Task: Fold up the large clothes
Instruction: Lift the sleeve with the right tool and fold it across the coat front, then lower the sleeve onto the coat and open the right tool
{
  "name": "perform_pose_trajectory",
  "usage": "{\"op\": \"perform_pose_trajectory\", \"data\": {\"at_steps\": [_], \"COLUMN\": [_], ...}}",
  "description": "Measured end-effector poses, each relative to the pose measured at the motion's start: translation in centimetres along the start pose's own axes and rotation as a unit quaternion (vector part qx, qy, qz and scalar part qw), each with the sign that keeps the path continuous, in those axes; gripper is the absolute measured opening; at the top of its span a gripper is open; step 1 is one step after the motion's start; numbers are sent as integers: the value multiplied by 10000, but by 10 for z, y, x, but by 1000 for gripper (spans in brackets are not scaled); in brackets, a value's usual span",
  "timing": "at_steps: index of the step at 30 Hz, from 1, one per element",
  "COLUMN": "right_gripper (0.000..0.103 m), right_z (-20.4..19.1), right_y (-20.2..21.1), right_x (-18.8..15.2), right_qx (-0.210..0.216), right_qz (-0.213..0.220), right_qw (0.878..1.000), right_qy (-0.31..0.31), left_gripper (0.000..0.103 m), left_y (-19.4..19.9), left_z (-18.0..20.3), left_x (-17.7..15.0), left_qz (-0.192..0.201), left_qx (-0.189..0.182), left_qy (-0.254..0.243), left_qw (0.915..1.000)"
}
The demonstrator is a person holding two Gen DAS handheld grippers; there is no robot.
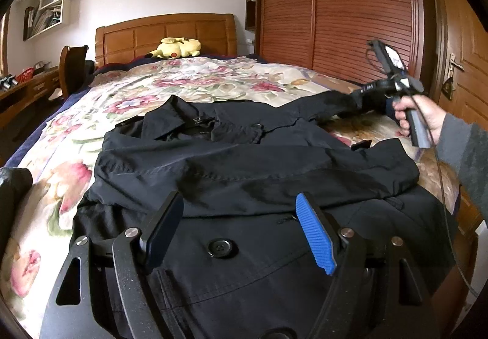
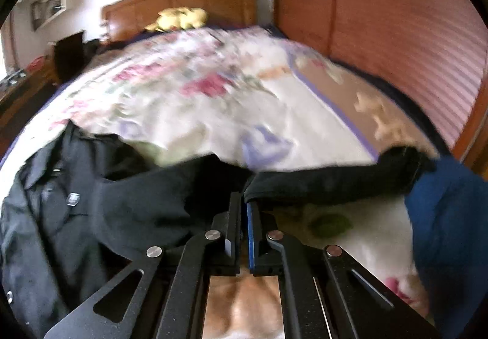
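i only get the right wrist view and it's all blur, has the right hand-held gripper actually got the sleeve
Observer: Yes. The left wrist view shows the right hand-held gripper shut on the sleeve, with the sleeve's end looking lifted off the quilt.
Operator: where's the left one
Observer: The left hand-held gripper is open and holds nothing. It is over the coat's lower front, near a button.
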State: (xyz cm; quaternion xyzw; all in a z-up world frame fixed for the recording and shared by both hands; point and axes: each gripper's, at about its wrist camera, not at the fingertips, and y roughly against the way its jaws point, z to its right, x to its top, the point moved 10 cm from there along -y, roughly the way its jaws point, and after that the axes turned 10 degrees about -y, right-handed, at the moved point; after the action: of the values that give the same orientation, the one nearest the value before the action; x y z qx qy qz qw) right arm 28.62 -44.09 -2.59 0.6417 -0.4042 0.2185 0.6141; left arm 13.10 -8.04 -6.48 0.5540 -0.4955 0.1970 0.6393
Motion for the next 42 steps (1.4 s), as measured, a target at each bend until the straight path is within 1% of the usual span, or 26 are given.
{"op": "perform_pose_trajectory", "data": {"at_steps": [3,8,10,13,15,18,21,25,26,29,32,33,34,35,37,39,42], "right_gripper": [3,3,3,3,3,3,3,3,3,3,3,8,19,25,46,53,56], "right_z": [-27,-87,-114,-154,-174,-196,-204,-207,-208,-208,-204,-202,-200,-197,-191,-182,-160], "right_y": [21,55,66,80,84,88,83,82,79,88,90,90,91,93,103,114,125], "right_x": [5,1,-9,-29,-44,-66,-76,-83,-79,-89,-103,-107,-111,-112,-112,-107,-93], "right_qx": [122,588,760,1124,1304,1449,1494,1491,1483,1529,1438,1389,1337,1311,1388,1483,1391], "right_qz": [138,399,452,494,430,323,205,47,-2,-163,-334,-360,-381,-380,-325,-201,47], "right_qw": [9993,9937,9896,9811,9767,9713,9685,9681,9684,9683,9673,9673,9678,9685,9693,9703,9746], "right_qy": [321,870,1137,1497,1649,1859,1982,2014,2006,1967,2062,2093,2100,2084,2003,1899,1755], "left_gripper": [77,77,77,77,77,77,77,77,77,77,77,77,77,77,77,77,77], "left_y": [1,3,4,7,8,12,14,15,15,16,17,17,18,18,18,18,18], "left_z": [-1,-2,-4,-6,-8,-12,-15,-16,-16,-17,-19,-19,-19,-19,-19,-20,-21], "left_x": [0,0,0,0,0,0,1,1,1,2,2,2,2,2,2,2,2], "left_qz": [2,8,7,33,42,67,91,106,107,122,132,132,134,136,141,146,135], "left_qx": [13,17,22,29,31,58,59,67,69,69,73,73,73,74,79,80,87], "left_qy": [24,52,52,74,101,135,175,191,190,196,205,209,204,203,202,202,202], "left_qw": [10000,10000,10000,10000,9999,9999,9998,9997,9997,9997,9997,9997,9997,9997,9997,9997,9997]}}
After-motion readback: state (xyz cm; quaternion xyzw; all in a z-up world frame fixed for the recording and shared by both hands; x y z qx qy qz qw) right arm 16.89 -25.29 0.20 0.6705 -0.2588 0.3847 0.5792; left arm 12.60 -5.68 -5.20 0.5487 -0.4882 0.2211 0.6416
